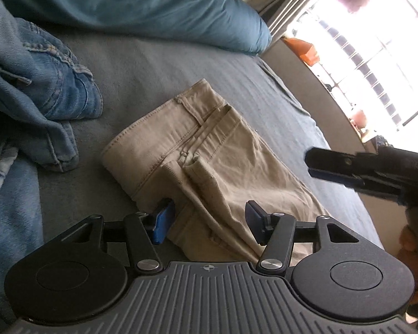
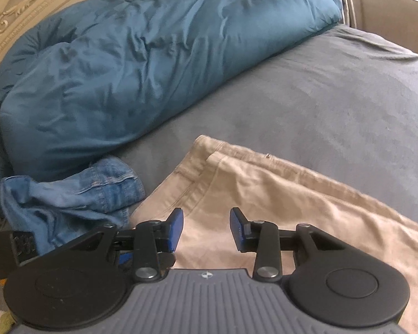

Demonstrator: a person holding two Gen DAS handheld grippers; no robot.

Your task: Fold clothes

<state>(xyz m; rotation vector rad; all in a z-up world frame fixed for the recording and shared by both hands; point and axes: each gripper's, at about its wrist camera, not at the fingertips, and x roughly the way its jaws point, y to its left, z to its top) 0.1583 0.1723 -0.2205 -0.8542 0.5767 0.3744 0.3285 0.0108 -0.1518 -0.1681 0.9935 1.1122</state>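
Folded khaki trousers lie on the grey bed sheet, waistband toward the jeans. My left gripper hovers low over their near end, jaws apart; the left blue pad sits at the cloth's edge and the right pad over the fabric, neither visibly pinching it. From the right wrist view, the right gripper is open above the khaki trousers, with nothing between its fingers. It also shows side-on as the right gripper at the right of the left wrist view.
A crumpled pair of blue jeans lies left of the trousers, also seen as jeans. A bunched teal duvet fills the head of the bed against an ornate headboard. A bright barred window is beyond the bed's right edge.
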